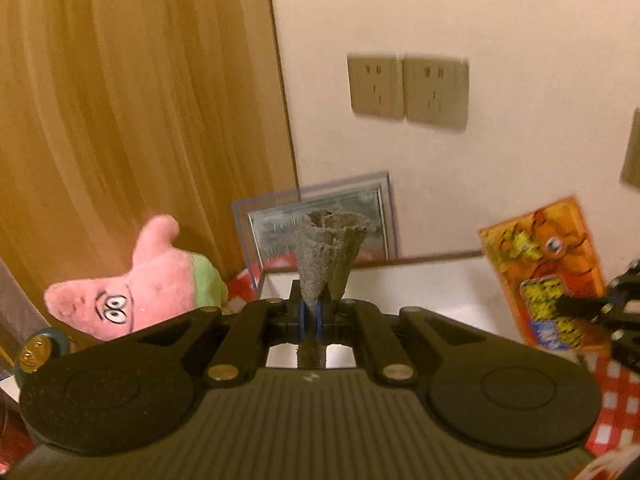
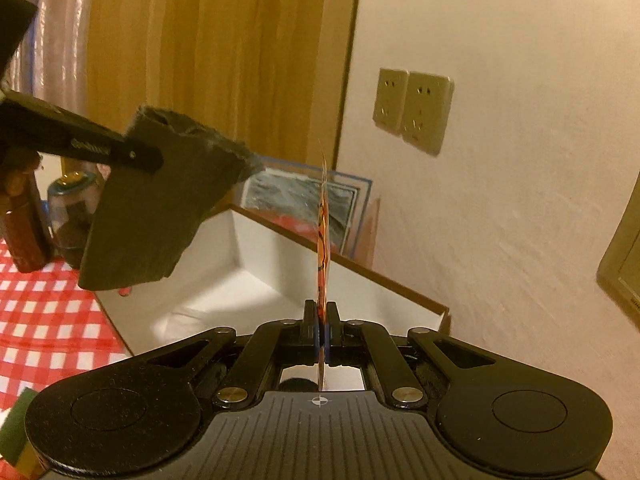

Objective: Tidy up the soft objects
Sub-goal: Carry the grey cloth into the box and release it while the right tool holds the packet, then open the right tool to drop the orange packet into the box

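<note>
Two soft items in transit, one per tool. Item 1: dark grey felt-like cloth (image 1: 330, 252), folded, clenched in the left tool (image 1: 316, 312), held at frame centre in the left wrist view; in the right wrist view it hangs at left of frame, above the near edge of the white box (image 2: 256, 280). Item 2: thin orange printed packet (image 2: 323, 256), pinched edge-on in the right tool (image 2: 323, 336), standing over the box's interior at frame centre.

Handling note: judged as the carry-and-drop step. Bring each item fully over the open box before releasing; lower the cloth so its hanging corner clears the wall, and tilt the packet flat so it does not catch on the brown rim.

Surroundings: pink star plush (image 1: 136, 284) at lower left, red-and-white checked worktop (image 2: 48, 320), framed picture (image 1: 320, 216), wall sockets (image 1: 408, 90).

Writing: packet print too blurred to read.
</note>
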